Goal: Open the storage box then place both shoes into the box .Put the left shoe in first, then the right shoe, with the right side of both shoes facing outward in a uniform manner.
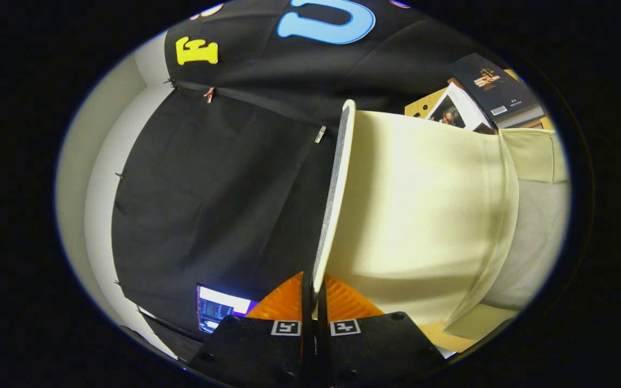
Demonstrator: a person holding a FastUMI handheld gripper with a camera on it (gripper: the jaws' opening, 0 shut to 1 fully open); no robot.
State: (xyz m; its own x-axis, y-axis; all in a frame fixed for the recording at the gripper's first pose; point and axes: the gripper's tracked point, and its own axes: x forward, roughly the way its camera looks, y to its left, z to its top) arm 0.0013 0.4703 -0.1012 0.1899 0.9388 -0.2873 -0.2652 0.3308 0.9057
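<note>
My gripper (pixel 314 302) is shut on the thin front rim of the storage box lid (pixel 413 210), with one finger on each face of it. The lid is a cream panel with a grey fabric outer side, seen edge-on running away from the fingers. It stands swung up off the box. Beyond a folded cream hinge strip (pixel 496 237) lies a grey part of the box (pixel 537 237). No shoe can be made out.
Two books (pixel 483 94) lie on a wooden surface (pixel 421 108) past the far end of the lid. A lit screen (pixel 219 308) glows beside the fingers, on the side away from the box. The black cloth wall stands behind the lid.
</note>
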